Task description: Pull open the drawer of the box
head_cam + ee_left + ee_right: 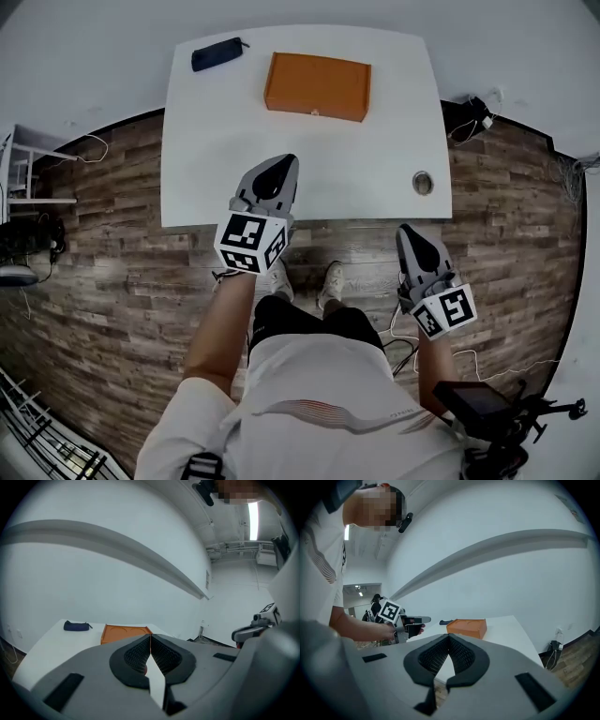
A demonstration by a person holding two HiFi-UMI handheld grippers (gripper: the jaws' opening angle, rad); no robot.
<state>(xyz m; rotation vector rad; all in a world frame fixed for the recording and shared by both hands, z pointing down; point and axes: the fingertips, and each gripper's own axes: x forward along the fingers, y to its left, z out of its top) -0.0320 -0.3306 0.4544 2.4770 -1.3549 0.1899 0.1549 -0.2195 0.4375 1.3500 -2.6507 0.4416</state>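
On the table (216,141), the box (318,86) has an indistinct drawer; left claw (150,637) and right claw (449,637) are pressed together.

White table (375,159), standing on wood-plank floor (112,253). At far middle, flat orange box (317,85), lying square to the edges, small tab on its near face. At far left corner, dark blue pouch (217,53), apart from box. Near right corner, round port (423,182) set in the top.

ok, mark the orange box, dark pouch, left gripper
orange box (317,84), head view, lid centre.
dark pouch (217,54), head view, mid-body.
left gripper (287,161), head view, closed fingertips.
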